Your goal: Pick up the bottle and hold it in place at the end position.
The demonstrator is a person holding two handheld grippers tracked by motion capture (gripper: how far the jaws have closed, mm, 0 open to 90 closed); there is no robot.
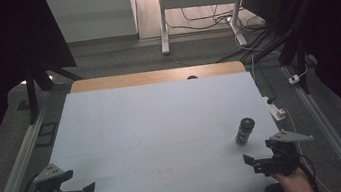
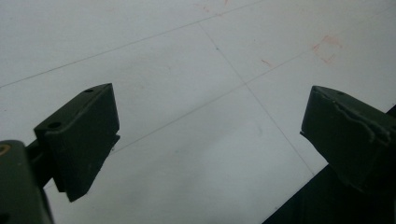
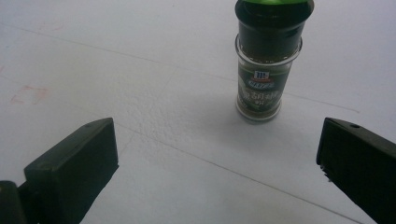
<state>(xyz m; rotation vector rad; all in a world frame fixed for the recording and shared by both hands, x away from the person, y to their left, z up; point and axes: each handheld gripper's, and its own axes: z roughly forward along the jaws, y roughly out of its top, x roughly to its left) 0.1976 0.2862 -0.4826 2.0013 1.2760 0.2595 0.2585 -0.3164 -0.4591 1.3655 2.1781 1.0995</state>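
Note:
A small glass spice jar with a green cap stands upright on the white table top, toward its right edge. My right gripper rests near the front right corner, just in front of the jar, open with nothing between its jaws. In the right gripper view the jar stands ahead of the wide-apart jaws, slightly right of centre. My left gripper sits at the front left corner, open and holding nothing. The left gripper view looks past its spread jaws onto bare table.
Faint red marks show on the table near the front middle. A white plug block and cables lie off the right edge. Metal rails run along both sides. A wooden strip borders the far edge.

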